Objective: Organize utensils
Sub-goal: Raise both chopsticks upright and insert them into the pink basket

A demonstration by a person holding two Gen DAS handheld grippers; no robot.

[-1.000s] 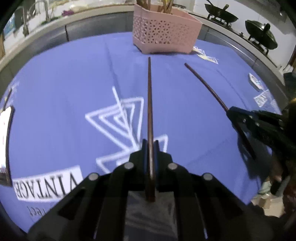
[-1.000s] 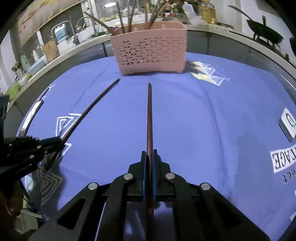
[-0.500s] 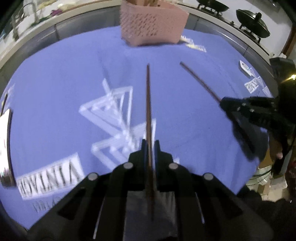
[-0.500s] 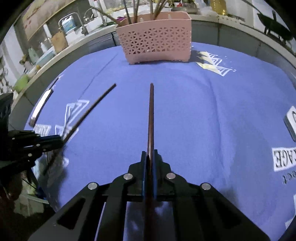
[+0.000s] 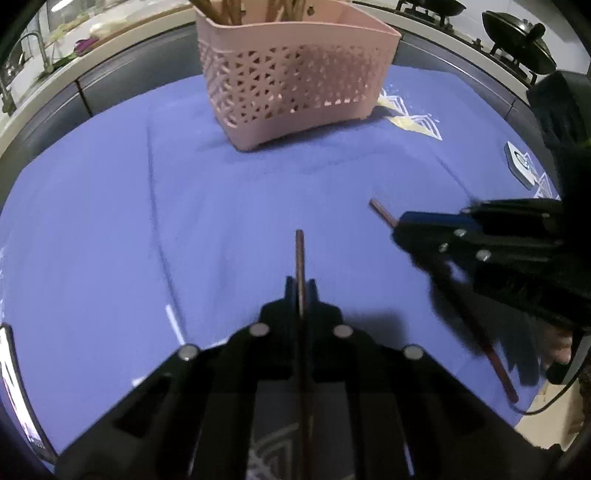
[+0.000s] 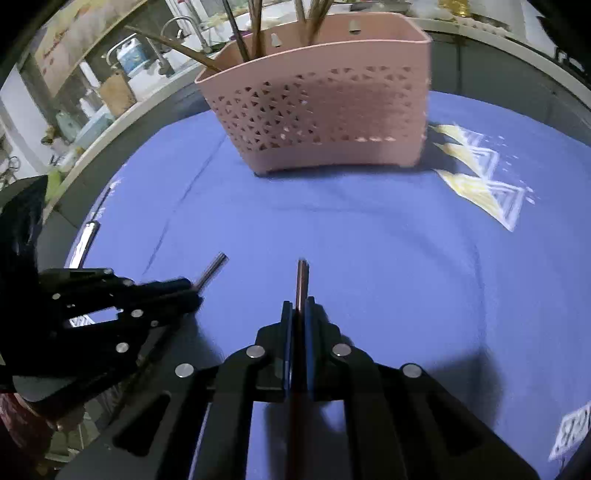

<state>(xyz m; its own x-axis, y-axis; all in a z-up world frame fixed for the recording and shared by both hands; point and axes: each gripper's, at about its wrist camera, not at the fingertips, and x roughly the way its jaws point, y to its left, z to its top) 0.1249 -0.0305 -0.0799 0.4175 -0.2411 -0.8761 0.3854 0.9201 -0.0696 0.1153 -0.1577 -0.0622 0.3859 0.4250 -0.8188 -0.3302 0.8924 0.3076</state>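
Observation:
A pink perforated utensil basket [image 5: 295, 74] stands at the far side of the blue cloth; it also shows in the right wrist view [image 6: 325, 110], with several brown chopsticks [image 6: 255, 22] upright in it. My left gripper [image 5: 300, 284] is shut on a dark brown chopstick [image 5: 300, 254], whose tip sticks out a short way ahead of the fingers. My right gripper [image 6: 299, 302] is shut on another chopstick [image 6: 302, 277] the same way. Each gripper shows in the other's view: the right one [image 5: 402, 225] at the right, the left one [image 6: 192, 288] at the left. Both hover above the cloth, short of the basket.
The blue tablecloth [image 6: 369, 240] with white patterns covers the table. A shiny metal strip [image 6: 85, 243] lies at its left edge. A small white square object [image 5: 519, 162] lies at the right. A counter with woks [image 5: 517, 37] and a sink runs behind.
Both grippers moved forward toward the basket, which now looks much larger. The chopsticks now stick out much less ahead of the fingers and more behind them.

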